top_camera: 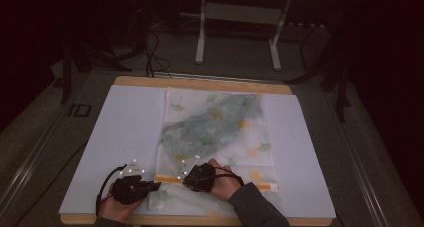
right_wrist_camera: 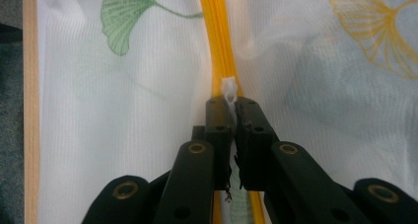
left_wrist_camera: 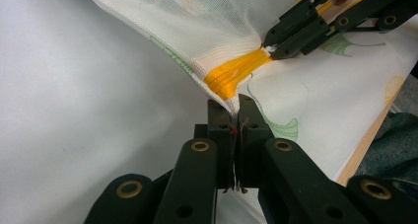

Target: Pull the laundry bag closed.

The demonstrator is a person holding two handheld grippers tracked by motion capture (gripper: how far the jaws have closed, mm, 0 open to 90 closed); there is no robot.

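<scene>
White sheet (top_camera: pixel 125 132), wooden tabletop (top_camera: pixel 200 83), perhaps a metal stand (top_camera: pixel 240 17)

Left gripper (left_wrist_camera: pixel 235 105) clamped on the mesh bag's (left_wrist_camera: pixel 217 31) corner, right at the end of the orange zipper (left_wrist_camera: pixel 236 71). Up top, the right gripper (left_wrist_camera: pixel 274 47) pinches the white zipper pull (left_wrist_camera: pixel 270 50) above the white table (left_wrist_camera: pixel 74 110).

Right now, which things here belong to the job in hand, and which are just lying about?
In the job:
mesh bag
orange zipper
white zipper pull
left hand-held gripper, shut on the bag's corner
right hand-held gripper, shut on the pull

Lying about:
white sheet
wooden board
metal stand
</scene>
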